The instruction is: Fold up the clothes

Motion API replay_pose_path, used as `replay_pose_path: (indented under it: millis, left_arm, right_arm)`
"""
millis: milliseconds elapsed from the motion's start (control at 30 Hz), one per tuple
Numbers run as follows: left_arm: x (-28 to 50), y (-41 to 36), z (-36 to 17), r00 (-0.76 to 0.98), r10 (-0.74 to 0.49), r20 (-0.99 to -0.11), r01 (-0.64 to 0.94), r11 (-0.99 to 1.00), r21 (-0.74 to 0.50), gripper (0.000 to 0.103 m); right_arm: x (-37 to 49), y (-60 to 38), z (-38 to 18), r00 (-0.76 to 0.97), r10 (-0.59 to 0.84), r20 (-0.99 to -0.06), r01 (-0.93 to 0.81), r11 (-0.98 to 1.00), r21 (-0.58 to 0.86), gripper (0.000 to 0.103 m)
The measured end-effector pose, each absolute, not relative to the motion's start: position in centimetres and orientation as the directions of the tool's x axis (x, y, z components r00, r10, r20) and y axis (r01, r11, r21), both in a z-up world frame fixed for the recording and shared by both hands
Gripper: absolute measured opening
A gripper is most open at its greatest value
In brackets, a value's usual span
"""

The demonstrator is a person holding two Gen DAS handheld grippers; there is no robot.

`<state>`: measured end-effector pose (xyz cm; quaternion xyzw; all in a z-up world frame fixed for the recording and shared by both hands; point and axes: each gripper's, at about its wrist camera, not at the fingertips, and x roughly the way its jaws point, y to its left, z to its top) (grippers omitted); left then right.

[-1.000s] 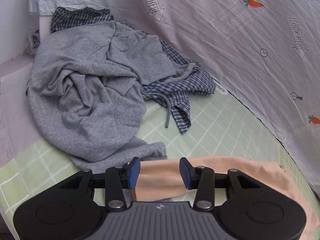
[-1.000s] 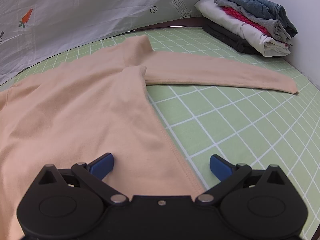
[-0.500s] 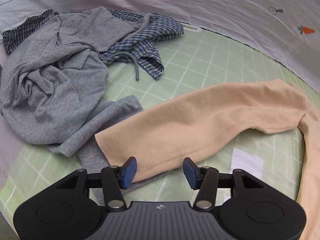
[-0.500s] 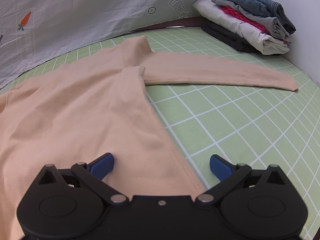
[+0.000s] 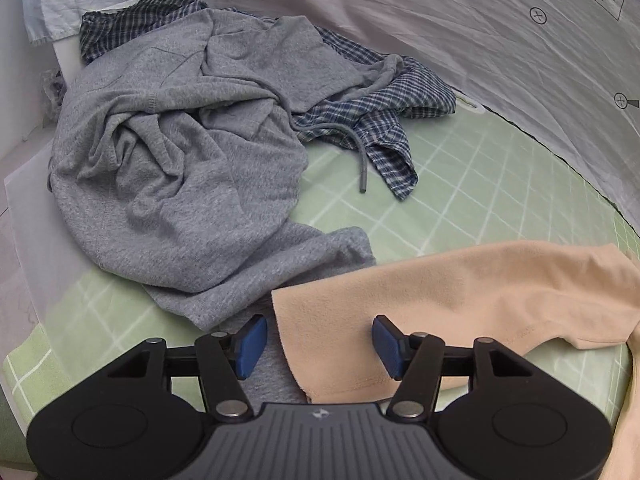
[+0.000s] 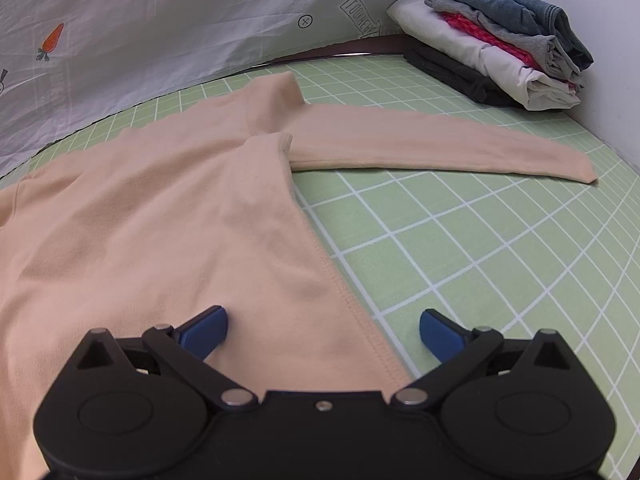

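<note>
A peach long-sleeved top [image 6: 168, 216] lies spread flat on the green checked mat [image 6: 460, 264], one sleeve [image 6: 440, 148] stretched out to the right. Its other sleeve [image 5: 460, 292] shows in the left wrist view, the cuff end lying between the blue pads of my left gripper [image 5: 318, 346]. Those jaws are opening and the pads stand clear of the cloth. My right gripper [image 6: 322, 330] hovers wide open over the top's bottom hem corner, gripping nothing.
A crumpled grey garment [image 5: 180, 168] and a blue plaid shirt [image 5: 384, 120] are heaped at the mat's left end. A stack of folded clothes [image 6: 500, 44] sits at the far right corner. A white printed sheet [image 6: 160, 20] hangs along the back.
The left gripper's jaws have widened, and its view has swung and dropped toward the peach sleeve's cuff, which now lies between the pads. The right gripper has stayed still.
</note>
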<state>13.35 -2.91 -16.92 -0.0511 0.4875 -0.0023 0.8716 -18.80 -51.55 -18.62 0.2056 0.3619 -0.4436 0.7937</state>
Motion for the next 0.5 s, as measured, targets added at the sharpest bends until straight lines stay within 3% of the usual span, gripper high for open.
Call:
replay_pose_path:
  millis: [133,400,500]
  left_arm:
    - [13.3,-3.2,-17.0,0.523,-0.045,-0.851,-0.032,0.997,-0.073,0.061]
    - [13.9,-3.1,-16.8,0.489,-0.044,-0.871,-0.044,0.996,-0.075,0.062]
    - [14.3,-3.0,-16.6,0.469,-0.041,-0.882,-0.059,0.995,-0.078,0.061]
  right_arm:
    - [-17.2,-51.9,-17.5,0.326,-0.55,-0.769,0.832,0.553,-0.042,0.103]
    - [-6.3,-53.4,-14.1,0.501,-0.515,-0.696,0.707,0.707,-0.014,0.102]
    - [-0.7,-54.7,-14.2,0.57,-0.45,-0.687,0.63,0.777,0.014,0.093]
